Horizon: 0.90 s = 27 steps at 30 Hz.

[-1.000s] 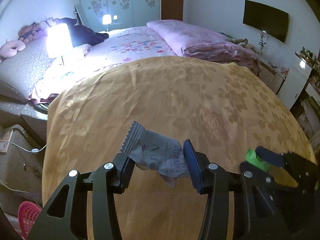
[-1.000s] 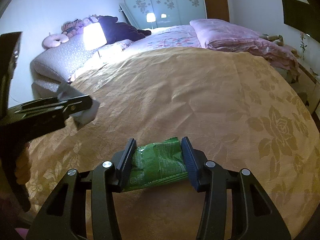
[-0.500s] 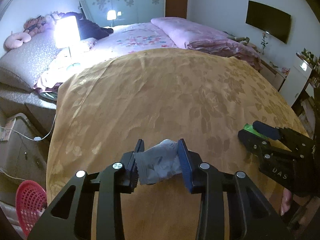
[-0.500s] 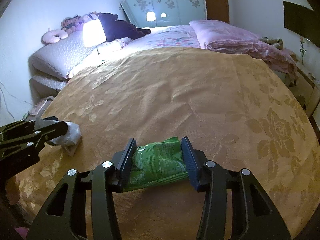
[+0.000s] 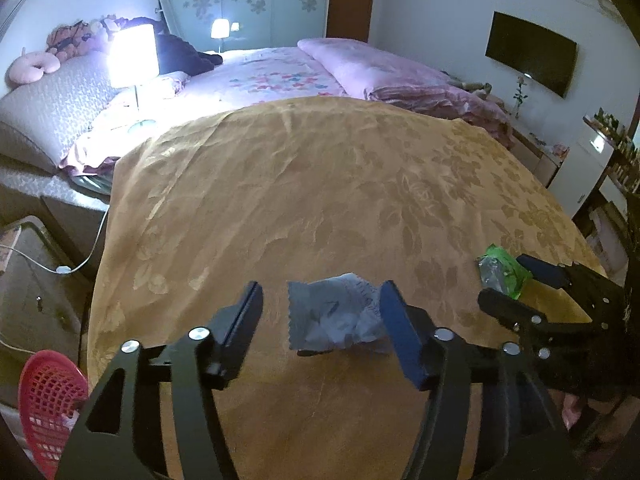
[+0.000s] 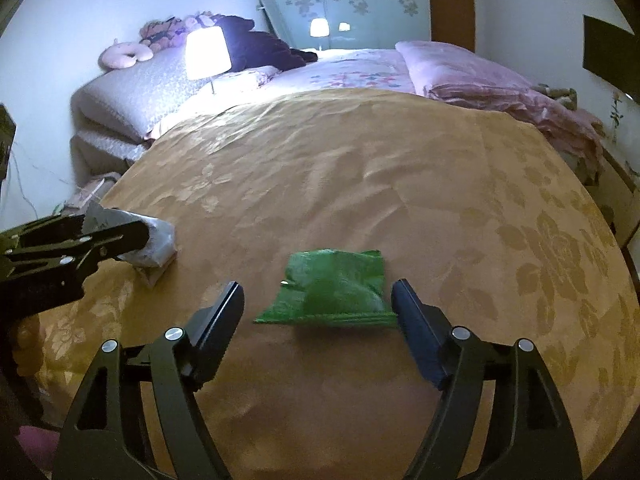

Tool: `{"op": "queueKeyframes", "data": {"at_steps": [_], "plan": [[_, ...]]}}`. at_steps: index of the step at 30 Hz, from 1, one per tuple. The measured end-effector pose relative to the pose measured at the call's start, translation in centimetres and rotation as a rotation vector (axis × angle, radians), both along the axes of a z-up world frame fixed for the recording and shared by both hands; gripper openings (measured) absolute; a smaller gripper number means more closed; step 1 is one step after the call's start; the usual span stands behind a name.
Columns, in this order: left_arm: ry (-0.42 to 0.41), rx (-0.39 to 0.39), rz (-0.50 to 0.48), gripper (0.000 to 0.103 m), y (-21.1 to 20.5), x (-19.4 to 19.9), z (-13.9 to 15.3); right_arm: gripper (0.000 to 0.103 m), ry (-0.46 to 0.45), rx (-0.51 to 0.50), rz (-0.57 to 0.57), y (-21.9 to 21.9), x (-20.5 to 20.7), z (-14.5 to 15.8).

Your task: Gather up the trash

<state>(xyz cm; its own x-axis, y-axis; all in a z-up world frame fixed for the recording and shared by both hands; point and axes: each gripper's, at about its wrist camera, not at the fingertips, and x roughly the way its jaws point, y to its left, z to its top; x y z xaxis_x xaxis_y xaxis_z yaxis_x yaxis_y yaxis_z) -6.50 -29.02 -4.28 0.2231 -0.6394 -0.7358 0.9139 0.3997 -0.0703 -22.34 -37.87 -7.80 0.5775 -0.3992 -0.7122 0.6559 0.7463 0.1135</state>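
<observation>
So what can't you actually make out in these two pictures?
- Grey wrapper, left view: print too blurred to read; in the right view the left gripper covers part of it.
- Green wrapper, right view: label too dark to read; in the left view the right gripper hides most of it.
- Red basket, left view: cut off by the picture's edge, contents unseen.
- Shelf items, left view: too small to identify.
</observation>
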Motion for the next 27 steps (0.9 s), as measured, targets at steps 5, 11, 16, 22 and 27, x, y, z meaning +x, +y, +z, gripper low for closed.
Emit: {"op": "queueKeyframes", "data": {"at_steps": [5,11,16,22,27], "plan": [[0.002,-0.001,-0.001,0.059,0.0,0.0,-0.2,0.065,-0.002,-0.001,-0.012,-0.6,-0.1,-0.1],[0.005,-0.008,-0.051,0.046,-0.2,-1.1,-0.3,0.06,-0.004,-0.003,-0.007,-0.3,0.1,-0.1],[-0.003,-0.008,-0.074,0.036,-0.4,-1.9,-0.1,0.06,-0.011,0.009,0.004,0.0,0.2,0.1],[0.022,-0.026,-0.068,0.03,0.0,-1.7,0.3,0.06,-0.032,0.035,0.037,0.6,0.8,0.5],[0.023,-0.032,-0.052,0.028,0.9,-1.5,0.5,0.06,-0.055,0.059,0.076,1.3,1.7,1.1]]}}
